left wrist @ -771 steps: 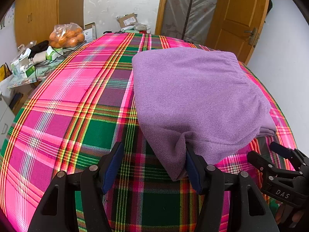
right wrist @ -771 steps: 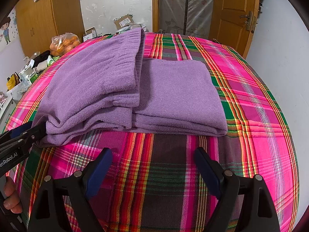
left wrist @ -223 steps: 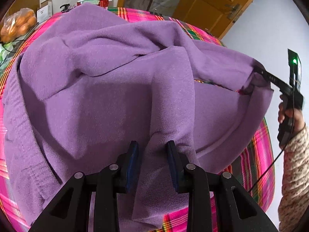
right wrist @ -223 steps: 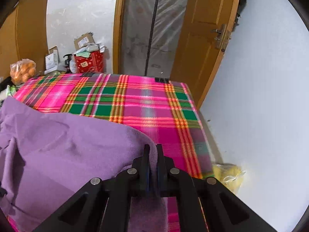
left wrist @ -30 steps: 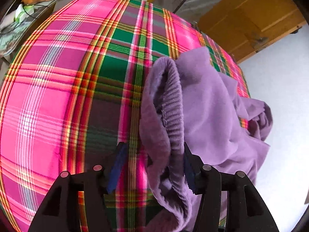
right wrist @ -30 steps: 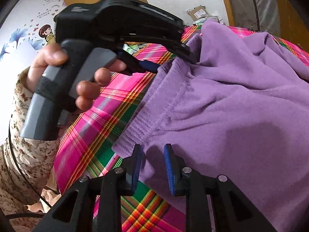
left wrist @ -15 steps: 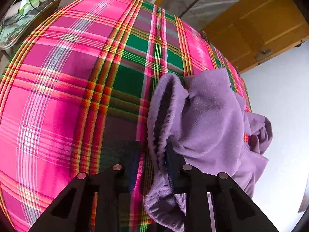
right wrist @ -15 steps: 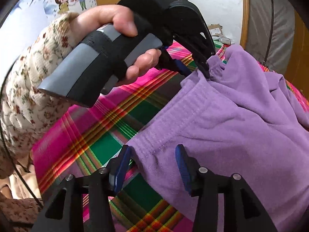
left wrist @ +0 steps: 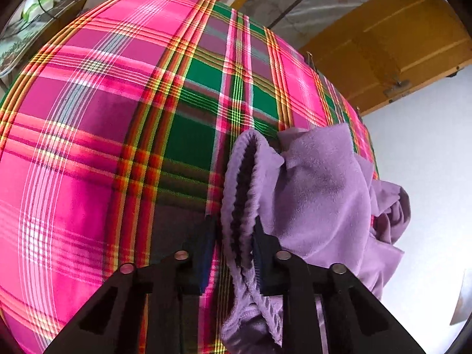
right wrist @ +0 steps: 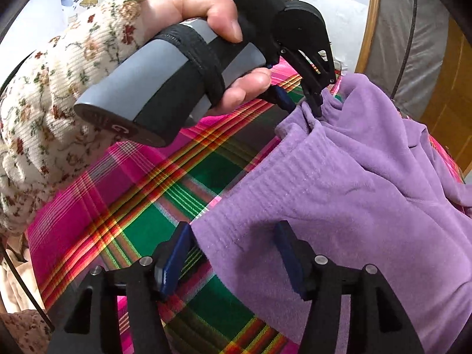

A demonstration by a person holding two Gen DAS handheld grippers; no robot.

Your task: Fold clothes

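With left gripper (left wrist: pixel 233 249) fingers pinching the ribbed waistband (right wrist: pixel 265 183) of the purple trousers (right wrist: pixel 368 194) bunched on the plaid worktop (left wrist: pixel 118 118), best closing the wide-open right gripper (right wrist: pixel 233 255) squarely on the waistband corner before spreading flat.

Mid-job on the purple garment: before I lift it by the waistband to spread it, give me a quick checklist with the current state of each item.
1. Left gripper pinching the ribbed waistband: ok, fingers closed on the fabric.
2. Right gripper holding the waistband: not ok, its fingers stand apart around the waistband corner.
3. Both grippers on the same waistband edge: ok, per the right wrist view.
4. Purple garment flat: not ok, bunched and partly hanging over the edge of the plaid table.
5. Legs untangled: cannot tell, crumpled out of sight.
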